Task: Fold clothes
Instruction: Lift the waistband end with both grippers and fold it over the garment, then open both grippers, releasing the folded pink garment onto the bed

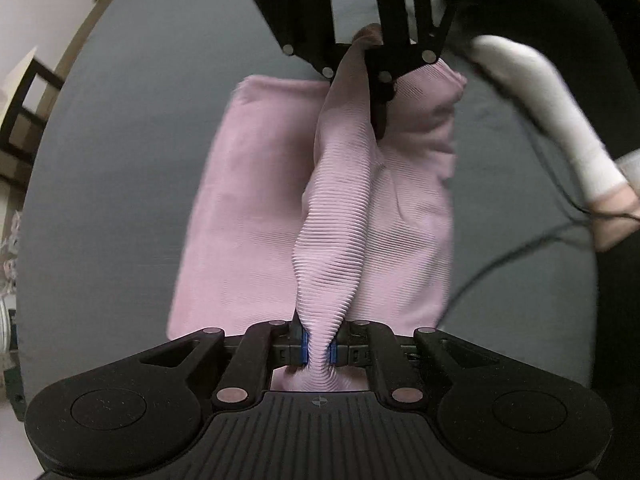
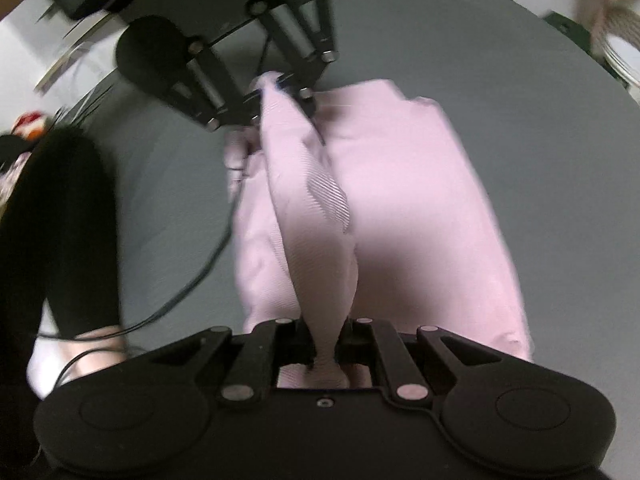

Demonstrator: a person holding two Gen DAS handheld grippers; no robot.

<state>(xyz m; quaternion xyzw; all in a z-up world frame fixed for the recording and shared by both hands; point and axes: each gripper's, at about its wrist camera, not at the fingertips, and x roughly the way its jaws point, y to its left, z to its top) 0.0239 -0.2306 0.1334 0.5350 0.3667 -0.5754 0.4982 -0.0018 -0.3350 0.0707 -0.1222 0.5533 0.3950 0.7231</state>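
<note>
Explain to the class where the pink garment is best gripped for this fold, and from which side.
Grip the pink garment along one edge, one gripper at each end, approaching end-on. The left gripper and right gripper do this now: the ribbed strip between them is pulled taut and lifted, while the rest lies on the grey table.

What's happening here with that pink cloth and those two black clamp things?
A person is folding a pink garment on a grey table with two handheld grippers. The left gripper and the right gripper are each shut on one end of a lifted edge, stretched between them. The rest of the garment lies on the table, so the fold is midway.
</note>
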